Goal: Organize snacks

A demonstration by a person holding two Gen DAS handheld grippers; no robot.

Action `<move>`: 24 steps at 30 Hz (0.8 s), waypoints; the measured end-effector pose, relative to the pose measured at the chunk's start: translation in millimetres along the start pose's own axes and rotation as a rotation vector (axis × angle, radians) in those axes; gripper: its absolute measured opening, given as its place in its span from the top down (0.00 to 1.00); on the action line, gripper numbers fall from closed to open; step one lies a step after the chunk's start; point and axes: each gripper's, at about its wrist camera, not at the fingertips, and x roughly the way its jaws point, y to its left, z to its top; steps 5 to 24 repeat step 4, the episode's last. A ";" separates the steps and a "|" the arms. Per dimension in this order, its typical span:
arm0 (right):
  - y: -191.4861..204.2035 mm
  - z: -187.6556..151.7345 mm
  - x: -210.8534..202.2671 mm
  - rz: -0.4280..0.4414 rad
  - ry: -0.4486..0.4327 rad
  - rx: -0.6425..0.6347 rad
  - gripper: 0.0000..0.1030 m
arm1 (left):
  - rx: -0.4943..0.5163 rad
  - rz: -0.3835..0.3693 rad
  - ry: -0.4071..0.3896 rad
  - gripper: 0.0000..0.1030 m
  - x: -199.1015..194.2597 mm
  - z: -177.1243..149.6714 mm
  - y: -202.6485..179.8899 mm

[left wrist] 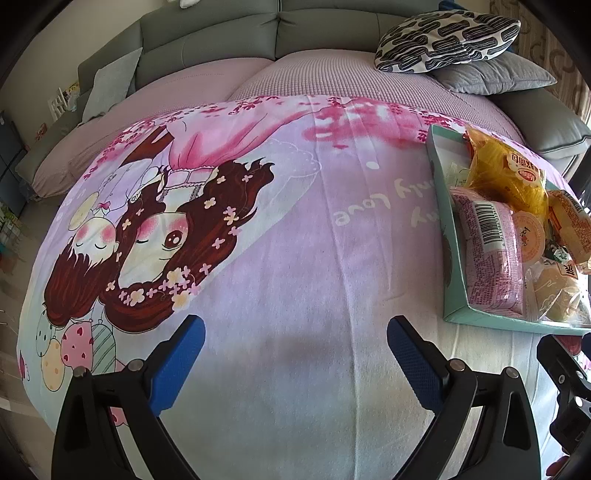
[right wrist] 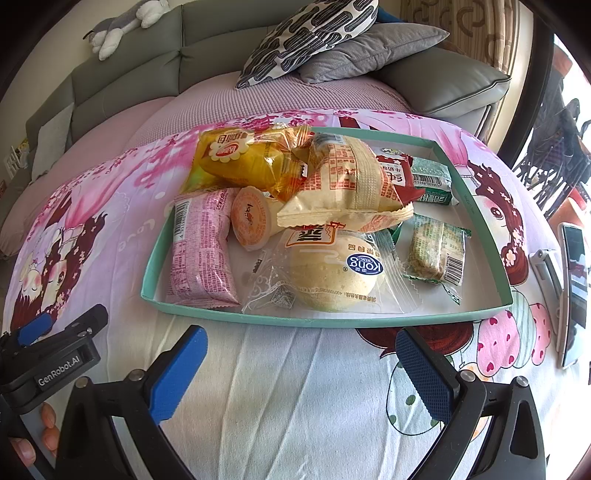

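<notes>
A teal-rimmed shallow box lies on a cartoon-print cloth and holds several wrapped snacks: a yellow packet, a pink packet, a small jelly cup, a cream packet, a round bun in clear wrap and green bars. My right gripper is open just in front of the box, holding nothing. My left gripper is open over bare cloth, left of the box. The pink packet and yellow packet show at the right of the left wrist view.
A grey sofa with a patterned cushion and grey pillow runs behind the cloth. A phone on a stand sits at the right edge. A plush toy lies on the sofa back. A hand's fingers hold the left gripper.
</notes>
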 end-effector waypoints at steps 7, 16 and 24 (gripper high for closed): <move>0.1 0.0 0.0 -0.001 0.001 0.000 0.00 | 0.006 -0.028 -0.007 0.04 -2.5 1.3 -2.0; 0.1 0.0 0.0 -0.001 0.001 0.000 0.00 | 0.006 -0.028 -0.007 0.04 -2.5 1.3 -2.0; 0.1 0.0 0.0 -0.001 0.001 0.000 0.00 | 0.006 -0.028 -0.007 0.04 -2.5 1.3 -2.0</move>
